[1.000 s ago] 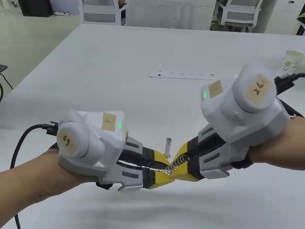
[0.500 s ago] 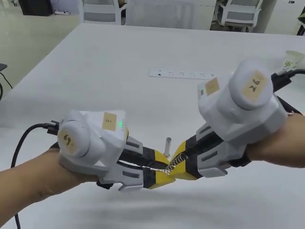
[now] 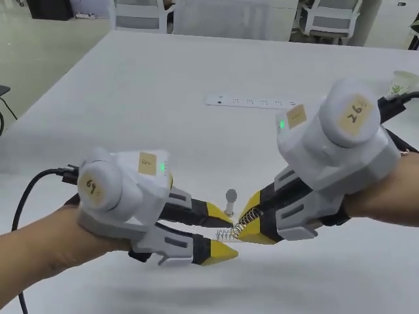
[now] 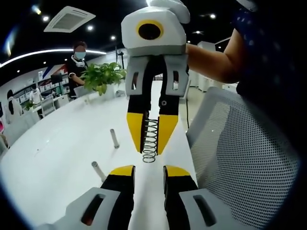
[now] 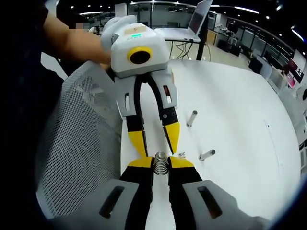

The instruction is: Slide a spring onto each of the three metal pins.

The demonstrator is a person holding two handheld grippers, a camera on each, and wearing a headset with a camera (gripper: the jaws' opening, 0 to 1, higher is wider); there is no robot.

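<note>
Two grippers face tip to tip over the smooth white table (image 3: 163, 98). We find the left gripper (image 3: 222, 233) parted and empty, its yellow jaws just beside the coiled wire spring (image 3: 230, 230). A round metal pin (image 3: 230, 199) stands upright just behind. The right gripper (image 3: 245, 226) is clamped on the spring. Office chairs (image 3: 327, 16) line the far edge.

Pair: left gripper (image 3: 226, 236), right gripper (image 3: 243, 227); white housings (image 3: 127, 199), black-and-yellow jaws, green lights (image 3: 161, 169), tan stickers "69" (image 3: 91, 189) and "26" (image 3: 357, 112); black cable (image 3: 39, 177).
</note>
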